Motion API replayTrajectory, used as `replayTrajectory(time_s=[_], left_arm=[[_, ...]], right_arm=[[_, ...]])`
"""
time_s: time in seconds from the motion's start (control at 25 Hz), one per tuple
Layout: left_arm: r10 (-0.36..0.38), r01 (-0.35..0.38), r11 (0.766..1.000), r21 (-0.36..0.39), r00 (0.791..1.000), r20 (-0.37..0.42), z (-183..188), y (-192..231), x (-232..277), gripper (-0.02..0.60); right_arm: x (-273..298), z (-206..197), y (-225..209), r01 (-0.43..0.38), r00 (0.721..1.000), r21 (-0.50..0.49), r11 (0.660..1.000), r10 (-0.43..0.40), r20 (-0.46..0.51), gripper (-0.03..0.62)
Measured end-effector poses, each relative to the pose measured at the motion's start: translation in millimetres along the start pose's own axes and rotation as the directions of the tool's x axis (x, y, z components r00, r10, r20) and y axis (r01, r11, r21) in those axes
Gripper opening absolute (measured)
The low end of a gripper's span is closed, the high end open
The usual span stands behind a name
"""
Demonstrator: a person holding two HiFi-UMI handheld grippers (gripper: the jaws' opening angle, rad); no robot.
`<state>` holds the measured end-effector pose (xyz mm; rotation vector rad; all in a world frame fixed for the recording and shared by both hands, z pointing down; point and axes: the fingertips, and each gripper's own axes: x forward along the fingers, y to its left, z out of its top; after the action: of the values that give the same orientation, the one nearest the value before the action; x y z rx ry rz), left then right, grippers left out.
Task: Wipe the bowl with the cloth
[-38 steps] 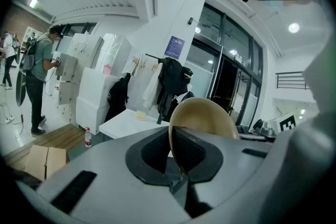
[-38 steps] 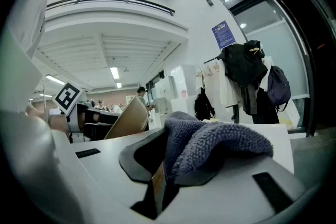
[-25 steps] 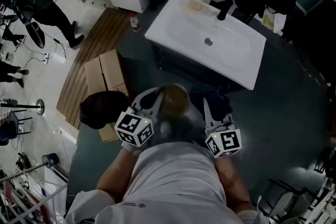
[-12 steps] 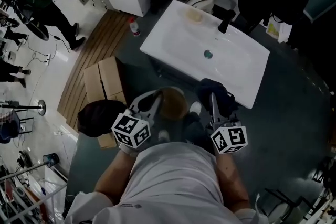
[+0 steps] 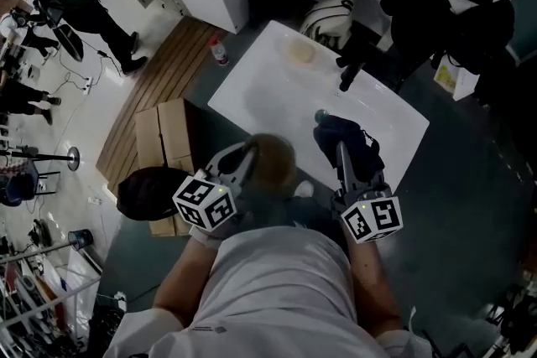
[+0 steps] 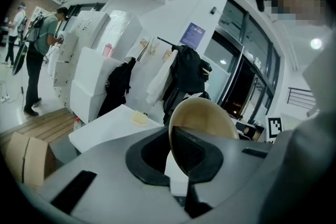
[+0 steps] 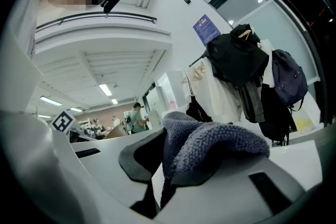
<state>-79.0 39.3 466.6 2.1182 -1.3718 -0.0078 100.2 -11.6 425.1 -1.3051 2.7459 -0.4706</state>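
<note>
We hold the bowl [image 5: 275, 162] by its rim in our clamped left gripper [image 5: 245, 163], while our right gripper [image 5: 344, 157], shut on the cloth [image 5: 348, 134], sits just to its right, not touching, over the sink's [image 5: 268, 92] near edge.

My jaws clamped on the blue-grey cloth [image 7: 210, 152], bunched over them; coats [image 7: 236, 68] and backpack [image 7: 287, 78] hanging behind
</note>
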Motion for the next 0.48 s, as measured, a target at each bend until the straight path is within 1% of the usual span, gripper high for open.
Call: replayTrajectory(time_s=[0.12, 0.28, 0.36, 0.48], left_arm=[[-0.014, 0.015, 0.997, -0.082, 1.0, 0.012, 11, -3, 19, 0.018], [-0.054, 0.052, 0.987, -0.154, 0.999, -0.009, 14, -9, 43, 0.018], [-0.094, 0.09, 0.97, -0.224, 0.996, -0.007, 14, -11, 52, 0.018], [-0.173, 0.165, 0.926, -0.34, 0.985, 0.005, 16, -16, 66, 0.018]], right_arm=[[12, 19, -12, -0.068, 0.998, 0.035, 0.997, 0.067, 0.019, 0.04], [25, 40, -23, -0.137, 0.99, 0.096, 0.986, 0.132, 0.055, 0.04], [29, 47, -25, -0.163, 0.985, 0.127, 0.978, 0.155, 0.07, 0.04], [33, 61, -26, -0.205, 0.977, 0.179, 0.962, 0.19, 0.097, 0.04]])
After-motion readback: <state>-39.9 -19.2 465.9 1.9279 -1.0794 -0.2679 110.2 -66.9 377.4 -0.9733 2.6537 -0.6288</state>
